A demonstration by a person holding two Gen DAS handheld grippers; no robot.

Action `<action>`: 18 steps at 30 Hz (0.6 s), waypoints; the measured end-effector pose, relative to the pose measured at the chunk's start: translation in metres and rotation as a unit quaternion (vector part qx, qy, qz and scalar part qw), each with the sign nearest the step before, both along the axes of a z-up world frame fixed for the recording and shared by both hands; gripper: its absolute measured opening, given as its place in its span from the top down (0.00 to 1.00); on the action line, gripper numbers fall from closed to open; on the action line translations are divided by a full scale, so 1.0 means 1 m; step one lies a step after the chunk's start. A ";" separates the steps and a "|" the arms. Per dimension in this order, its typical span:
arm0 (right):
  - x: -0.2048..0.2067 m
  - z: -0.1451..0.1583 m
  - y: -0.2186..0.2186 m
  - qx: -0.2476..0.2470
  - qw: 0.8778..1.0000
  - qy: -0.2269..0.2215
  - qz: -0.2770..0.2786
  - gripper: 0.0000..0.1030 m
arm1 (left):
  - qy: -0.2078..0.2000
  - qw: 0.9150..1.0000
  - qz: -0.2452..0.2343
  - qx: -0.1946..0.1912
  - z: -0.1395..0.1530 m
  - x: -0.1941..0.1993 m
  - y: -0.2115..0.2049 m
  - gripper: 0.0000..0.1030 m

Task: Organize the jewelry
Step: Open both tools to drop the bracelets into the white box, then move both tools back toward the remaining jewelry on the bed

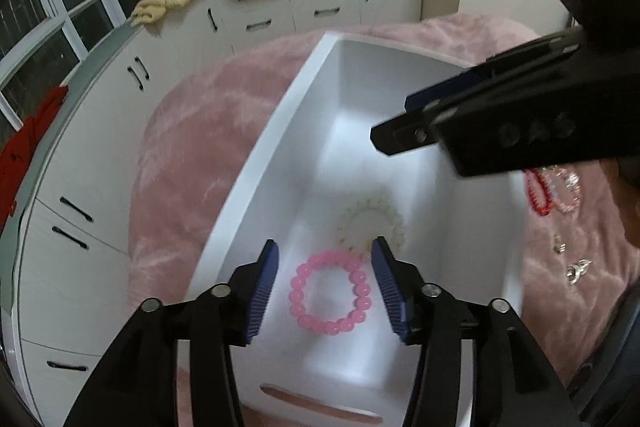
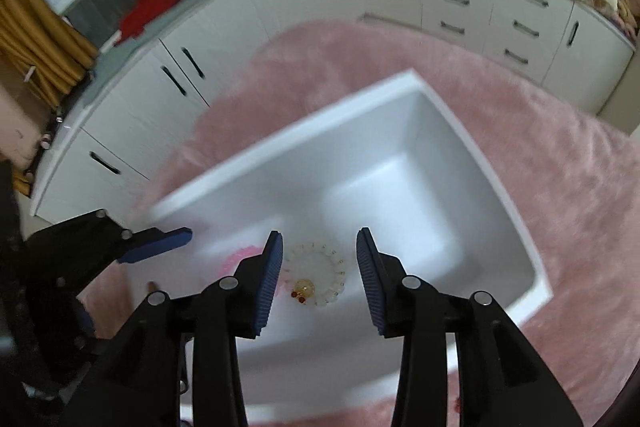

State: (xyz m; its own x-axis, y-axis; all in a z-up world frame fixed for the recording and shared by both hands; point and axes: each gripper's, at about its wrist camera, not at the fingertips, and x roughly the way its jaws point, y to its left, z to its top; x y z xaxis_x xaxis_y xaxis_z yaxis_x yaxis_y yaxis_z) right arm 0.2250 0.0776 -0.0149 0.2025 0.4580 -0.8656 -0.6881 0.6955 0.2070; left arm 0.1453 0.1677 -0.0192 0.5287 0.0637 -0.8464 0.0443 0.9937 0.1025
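A white box [image 1: 256, 163] sits on a pink fluffy blanket [image 1: 192, 131]. Inside it lie a pink bead bracelet [image 1: 331, 291] and a pale cream bead bracelet [image 1: 372, 223]. My left gripper [image 1: 324, 251] is open just above the pink bracelet, its fingers either side of it. My right gripper [image 2: 318, 241] is open above the cream bracelet [image 2: 318, 275], which shows an amber bead. The pink bracelet [image 2: 240, 257] is partly hidden by my right gripper's left finger. The right gripper [image 1: 404, 123] shows in the left wrist view, the left gripper's finger [image 2: 160, 245] in the right one.
On the blanket right of the box lie a red bracelet [image 1: 538, 193], a pink clear bracelet [image 1: 566, 189] and small silver pieces [image 1: 576, 269]. White cabinets [image 2: 280, 11] with clothes on top run behind, under windows.
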 end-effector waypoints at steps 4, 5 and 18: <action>-0.009 0.039 -0.028 0.035 0.999 -0.021 0.008 0.56 | -0.031 0.999 -0.014 -0.007 0.025 -0.012 -0.015 0.34; -0.012 0.049 -0.036 0.041 0.999 -0.028 0.009 0.54 | -0.036 0.999 -0.019 -0.009 0.029 -0.014 -0.019 0.31; -0.038 0.091 -0.167 0.065 0.992 -0.100 -0.026 0.37 | -0.094 0.990 -0.105 0.003 0.054 -0.040 -0.118 0.16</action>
State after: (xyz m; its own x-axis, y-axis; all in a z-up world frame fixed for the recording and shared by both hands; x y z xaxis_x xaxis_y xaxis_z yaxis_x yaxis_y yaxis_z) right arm 0.1874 -0.0890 0.0759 0.3913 0.5480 -0.7393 -0.6880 0.7077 0.1605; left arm 0.1057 0.0493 0.0353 0.6796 -0.0587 -0.7312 0.2289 0.9640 0.1354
